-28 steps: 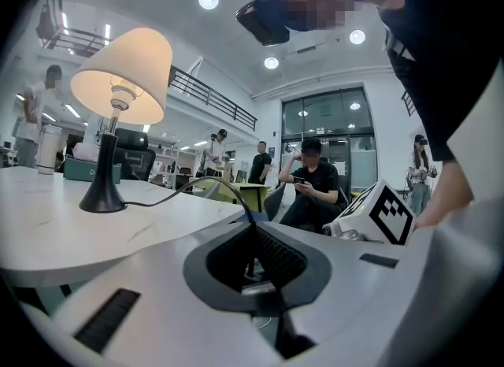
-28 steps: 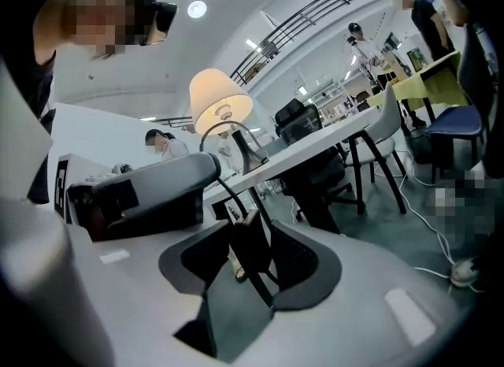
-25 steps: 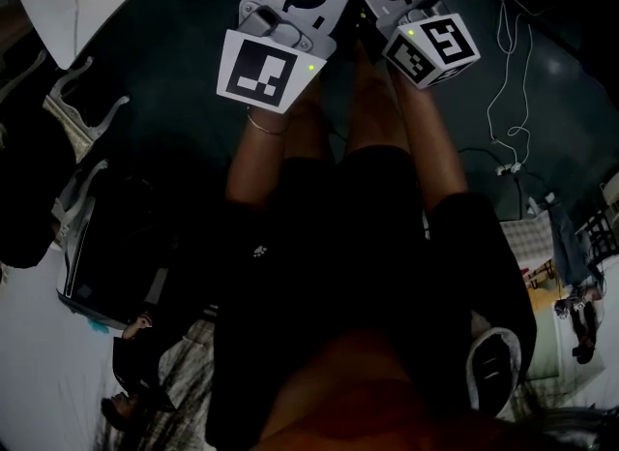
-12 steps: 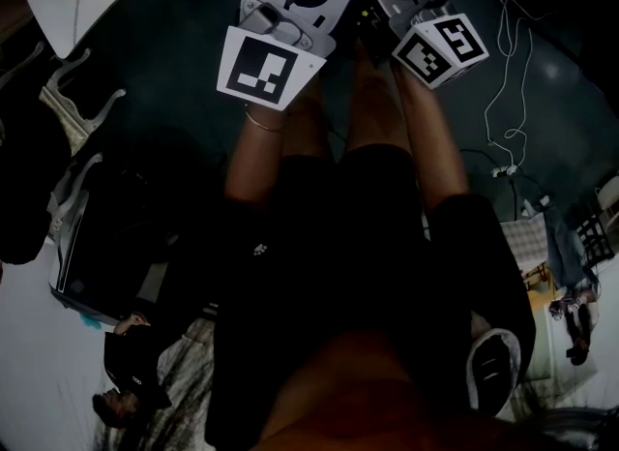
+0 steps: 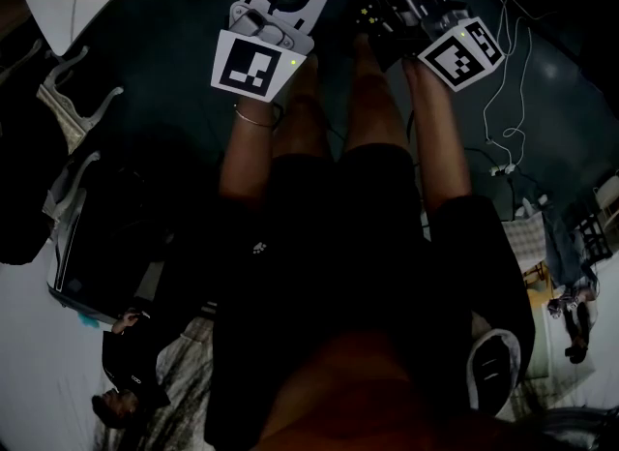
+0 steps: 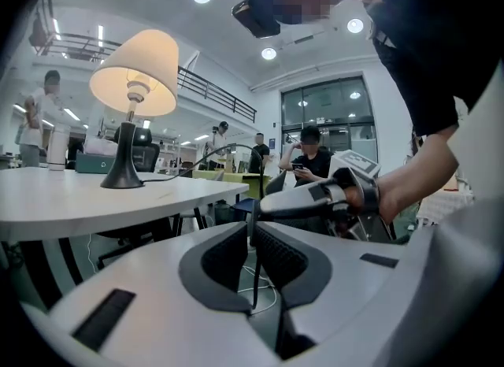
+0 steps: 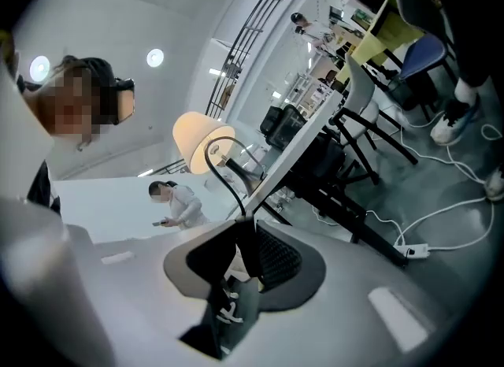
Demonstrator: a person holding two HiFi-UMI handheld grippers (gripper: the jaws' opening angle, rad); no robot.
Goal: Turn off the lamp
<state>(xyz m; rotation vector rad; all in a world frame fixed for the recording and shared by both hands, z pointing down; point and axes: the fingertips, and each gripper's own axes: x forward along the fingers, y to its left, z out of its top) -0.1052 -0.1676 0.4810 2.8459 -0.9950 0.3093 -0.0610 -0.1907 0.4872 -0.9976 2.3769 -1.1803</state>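
Observation:
The lamp [image 6: 134,74] stands lit on the white table [image 6: 79,196], cream shade on a black foot. Its black cord [image 6: 255,283] arcs off the table edge and drops between the pads of my left gripper [image 6: 250,235], which is shut on it. In the right gripper view the lamp [image 7: 197,139] glows beyond the jaws. My right gripper [image 7: 246,239] has just been closing and now pinches the cord's black inline switch [image 7: 230,310], which hangs between its pads. The left gripper view shows the right gripper [image 6: 264,204] meeting the cord just above the left jaws. Both grippers sit at the top of the head view.
Black chairs [image 7: 354,161] stand under the table. A white power strip [image 7: 413,249] and loose white cables [image 5: 503,72] lie on the dark floor. A black case [image 5: 97,255] sits at the left. Several people stand or sit in the background.
The right gripper has rolled and its marker cube has shifted right. The left gripper has slid slightly left and lower along the cord.

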